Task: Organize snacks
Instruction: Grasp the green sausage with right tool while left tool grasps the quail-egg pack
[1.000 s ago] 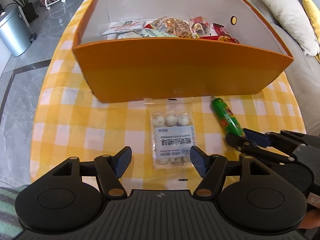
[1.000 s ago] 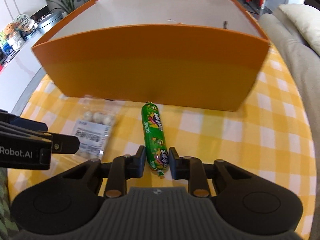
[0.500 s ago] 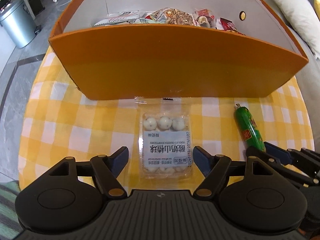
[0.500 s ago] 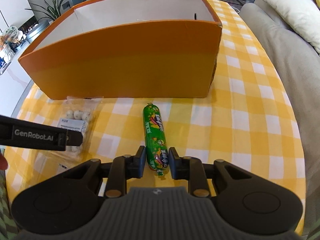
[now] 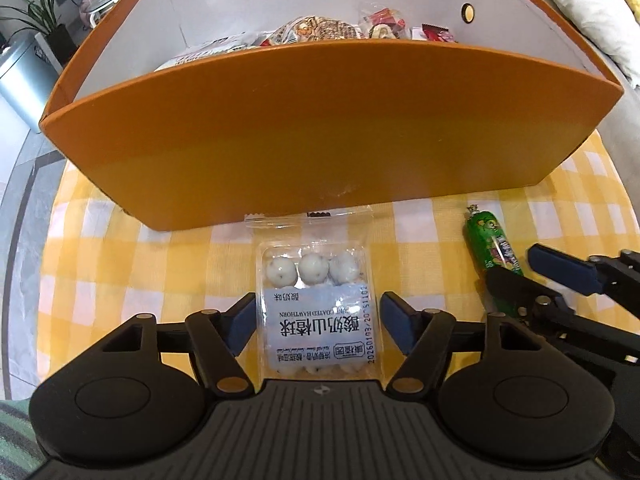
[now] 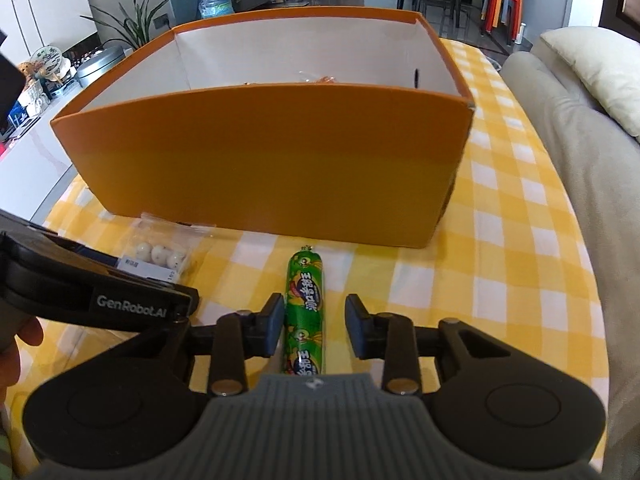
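Observation:
A clear pack of white hawthorn balls (image 5: 318, 304) lies on the yellow checked tablecloth in front of the orange box (image 5: 320, 128). My left gripper (image 5: 319, 326) is open with its fingers on either side of the pack. A green sausage stick (image 6: 304, 312) lies to the right, also seen in the left wrist view (image 5: 492, 246). My right gripper (image 6: 314, 316) is open around the sausage, the left pad (image 6: 276, 314) close to it and the right one apart. The pack also shows in the right wrist view (image 6: 160, 258). The box holds several snack packets (image 5: 320, 32).
The orange box fills the table's far half. A grey sofa (image 6: 580, 140) with a cream pillow (image 6: 600, 68) runs along the right. A metal bin (image 5: 20, 80) and a plant (image 5: 44, 12) stand on the floor at left. The table's edge is near on the left side.
My right gripper, shut on the sausage before, has opened. My left gripper has moved forward so the pack lies further between its fingers. Both views have dropped lower toward the table.

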The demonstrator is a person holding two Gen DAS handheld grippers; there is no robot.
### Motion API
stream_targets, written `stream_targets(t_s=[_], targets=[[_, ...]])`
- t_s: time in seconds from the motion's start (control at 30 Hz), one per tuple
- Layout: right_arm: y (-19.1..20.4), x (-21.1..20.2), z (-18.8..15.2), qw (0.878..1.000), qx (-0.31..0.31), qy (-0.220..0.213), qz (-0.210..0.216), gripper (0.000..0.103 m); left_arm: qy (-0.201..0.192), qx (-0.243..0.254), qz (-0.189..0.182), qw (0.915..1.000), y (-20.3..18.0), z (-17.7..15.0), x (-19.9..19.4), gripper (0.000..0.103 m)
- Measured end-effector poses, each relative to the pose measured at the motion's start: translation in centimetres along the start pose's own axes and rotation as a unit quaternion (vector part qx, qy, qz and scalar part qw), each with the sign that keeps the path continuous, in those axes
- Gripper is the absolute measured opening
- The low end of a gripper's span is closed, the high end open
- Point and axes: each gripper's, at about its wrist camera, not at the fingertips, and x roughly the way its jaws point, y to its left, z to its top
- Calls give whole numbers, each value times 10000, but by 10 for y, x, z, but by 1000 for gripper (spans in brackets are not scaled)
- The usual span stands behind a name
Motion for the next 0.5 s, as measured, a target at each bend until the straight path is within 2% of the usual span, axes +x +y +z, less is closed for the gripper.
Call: stream_targets(t_s=[0.07,0.13,0.5], targets=[[1,2,0,10000,9,16,54,26,-20,-33,-20,10000,3,-1,-2,69],[2,5,1,9999,49,38,126,20,-21,-40,-32,10000,4,-1,-4,68],[-2,6,1,9994,244,160,163,19,-27,26,-61,10000,1,-10,-9,63]])
